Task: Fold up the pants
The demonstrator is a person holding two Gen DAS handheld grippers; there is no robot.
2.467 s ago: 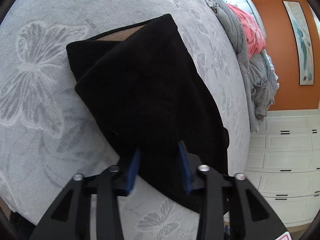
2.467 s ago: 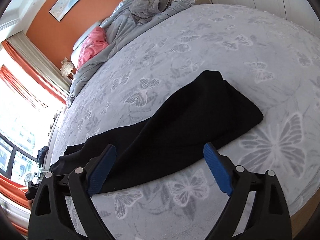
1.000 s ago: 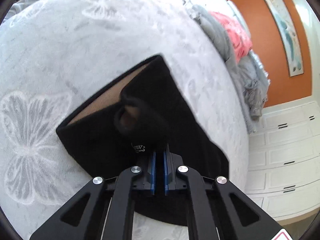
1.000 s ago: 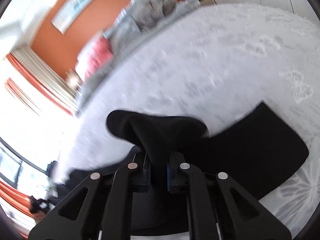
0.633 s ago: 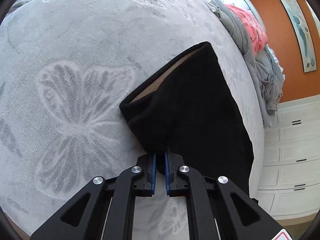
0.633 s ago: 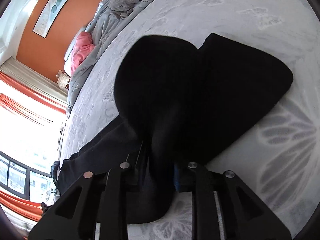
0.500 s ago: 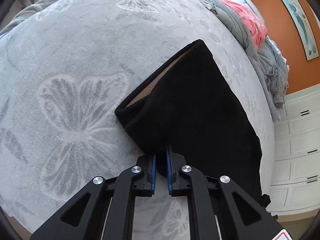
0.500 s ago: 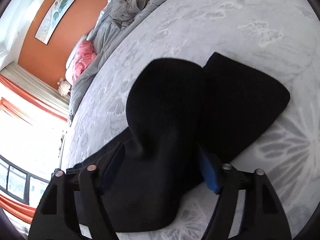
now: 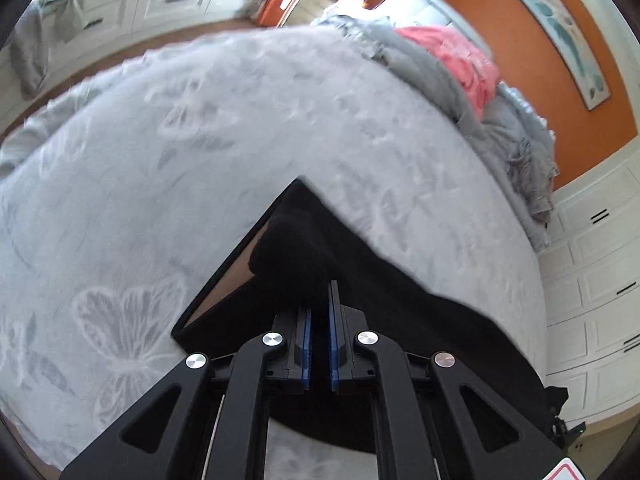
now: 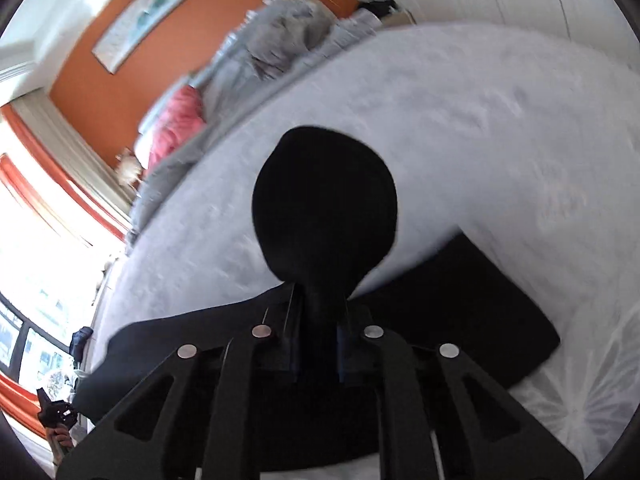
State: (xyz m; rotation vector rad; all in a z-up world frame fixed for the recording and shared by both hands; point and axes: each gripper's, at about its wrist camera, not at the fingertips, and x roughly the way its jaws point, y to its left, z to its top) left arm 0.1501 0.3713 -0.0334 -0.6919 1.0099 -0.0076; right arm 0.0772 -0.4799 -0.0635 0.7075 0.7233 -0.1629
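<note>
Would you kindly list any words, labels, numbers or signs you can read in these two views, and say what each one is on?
None can be read.
Sticker at the bottom edge of the left wrist view: only a red-edged corner shows, no text.
Wall picture: painted shapes, no lettering visible.
Black pants: no legible label.

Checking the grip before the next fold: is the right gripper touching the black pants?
Touching. The right wrist view shows the right gripper closing on a bunched fold of the black pants.

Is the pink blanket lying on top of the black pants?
No, the pink blanket sits far off with the grey bedding at the bed's far edge, apart from the black pants.
</note>
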